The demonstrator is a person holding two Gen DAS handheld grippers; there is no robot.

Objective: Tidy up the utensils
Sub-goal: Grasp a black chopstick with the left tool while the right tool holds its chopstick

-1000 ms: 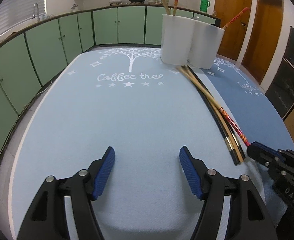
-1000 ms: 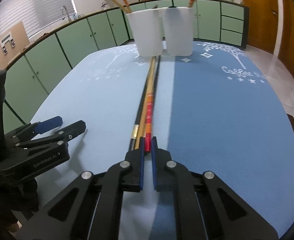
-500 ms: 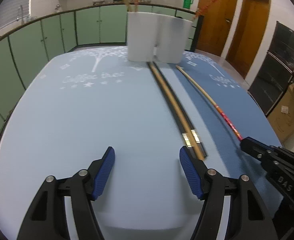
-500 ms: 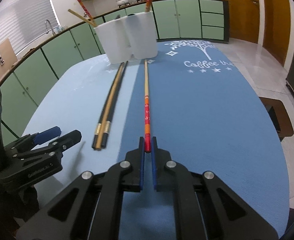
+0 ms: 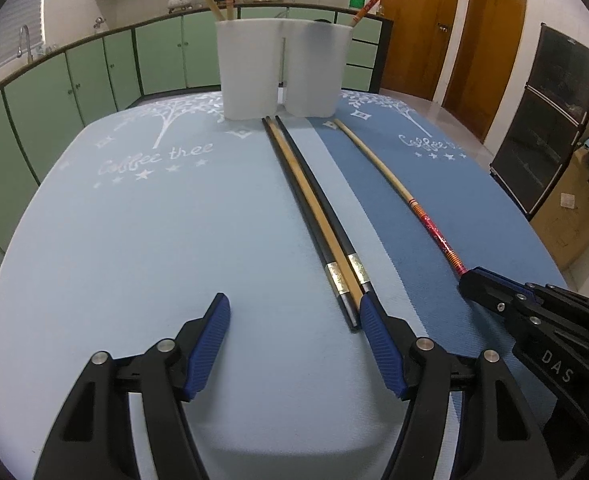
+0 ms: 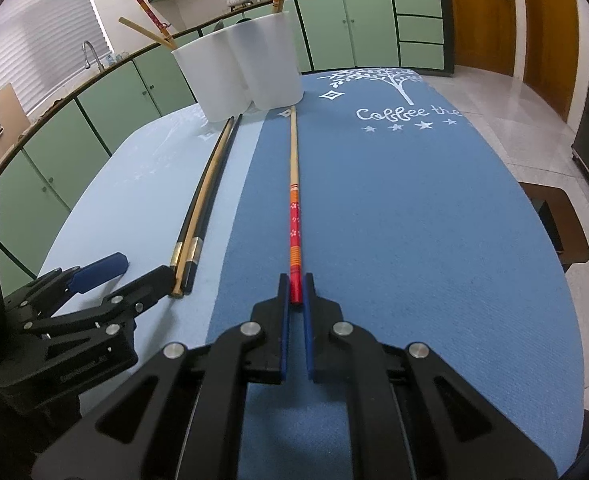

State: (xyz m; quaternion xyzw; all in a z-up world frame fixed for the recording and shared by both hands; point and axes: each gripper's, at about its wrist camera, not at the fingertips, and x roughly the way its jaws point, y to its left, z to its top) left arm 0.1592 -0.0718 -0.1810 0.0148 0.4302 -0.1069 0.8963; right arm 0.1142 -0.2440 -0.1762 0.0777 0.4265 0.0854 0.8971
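My right gripper [image 6: 294, 294] is shut on the red end of a red-and-wood chopstick [image 6: 293, 184], whose tip rests on the dark blue mat toward the white holders [image 6: 250, 68]. It also shows in the left wrist view [image 5: 398, 188]. Three chopsticks, two black and one wooden [image 5: 314, 216], lie side by side on the light blue mat. My left gripper [image 5: 294, 332] is open and empty, its right finger [image 5: 378, 340] beside their near ends. The two white holders [image 5: 282, 72] stand at the far end with several chopsticks in them.
Two mats cover the table, light blue [image 5: 134, 240] and dark blue [image 6: 414, 220]. Green cabinets [image 5: 94, 76] run behind the table. Wooden doors [image 5: 486, 36] and a dark cabinet [image 5: 554, 120] are to the right. The right gripper body [image 5: 542, 332] sits close to my left gripper.
The right gripper has drawn the red chopstick sideways to the right, away from the other three. The left gripper has shifted right, close to the ends of the three chopsticks.
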